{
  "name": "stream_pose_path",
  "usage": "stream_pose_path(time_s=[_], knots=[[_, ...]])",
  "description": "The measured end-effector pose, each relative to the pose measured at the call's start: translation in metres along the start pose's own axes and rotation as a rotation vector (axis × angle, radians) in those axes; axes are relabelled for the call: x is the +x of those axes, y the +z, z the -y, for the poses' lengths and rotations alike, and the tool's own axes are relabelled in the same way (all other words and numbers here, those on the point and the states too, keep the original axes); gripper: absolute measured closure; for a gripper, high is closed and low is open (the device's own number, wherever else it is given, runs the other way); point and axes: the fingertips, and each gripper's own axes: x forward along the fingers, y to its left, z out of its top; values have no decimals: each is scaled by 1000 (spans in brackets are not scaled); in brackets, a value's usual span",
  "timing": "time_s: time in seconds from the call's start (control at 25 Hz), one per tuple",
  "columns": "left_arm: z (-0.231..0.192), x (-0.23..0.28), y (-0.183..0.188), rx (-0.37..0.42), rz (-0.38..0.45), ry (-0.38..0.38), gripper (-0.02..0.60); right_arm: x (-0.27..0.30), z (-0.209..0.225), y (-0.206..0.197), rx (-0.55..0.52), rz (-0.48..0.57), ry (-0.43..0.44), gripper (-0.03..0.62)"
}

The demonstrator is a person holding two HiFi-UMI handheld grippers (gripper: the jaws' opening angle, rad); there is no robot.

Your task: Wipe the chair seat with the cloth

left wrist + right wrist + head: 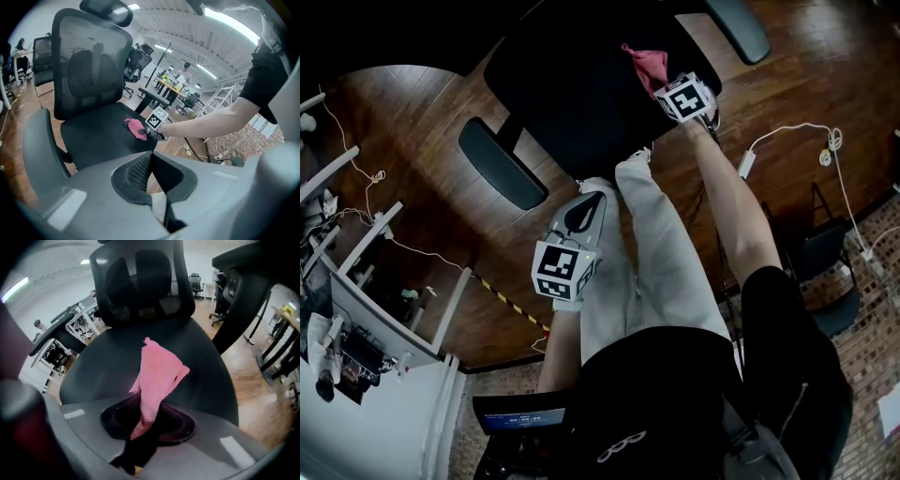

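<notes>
Head view, steeply down. Shows a black mesh office-chair seat [572, 84] with a pink terry cloth [649, 64] at its front edge. Shows the right gripper [664, 82] at that same edge, touching the cloth. Shows the left gripper [586, 202] well off the seat, over the wooden floor beside it.

Left gripper view, across the seat from the side. Shows this gripper [150, 161] with jaws pressed together on nothing, idle, well apart from the seat [98, 136]. Catches the cloth [136, 127] lying on the seat close to the front edge, with the right gripper [146, 134] just behind it, off that edge.

Right gripper view, from the seat's front edge toward the backrest. Shows this gripper [149, 416] clenched on the near end of the cloth [157, 371]. Shows the free end fanning forward over the seat [201, 371], reaching toward the seat's middle.

Progress, as a judgement: looks under way, with the cloth gripped and laid on the seat. Leaves most of the seat's rear and far side uncovered just now. Cannot tell from the dark mesh which parts are already wiped.
</notes>
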Motion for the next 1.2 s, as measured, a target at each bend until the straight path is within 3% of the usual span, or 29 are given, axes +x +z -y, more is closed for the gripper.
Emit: stream_pose_path(time_s=[0.24,0.48,0.64,0.92,1.2], knots=[[10,12,8,3,7,-3,591,-23,50,-2,7,31,-126,520],[8,7,5,-12,17,3,591,-54,93,-4,38,37,-326,520],[5,2,-2,-27,26,8,591,-67,107,-8,-15,25,-452,522],[-9,-18,-21,-52,35,9,591,-36,47,-9,-134,-52,-376,522],[-22,-38,-34,-62,50,9,591,3,-78,-23,-166,-77,-188,522]])
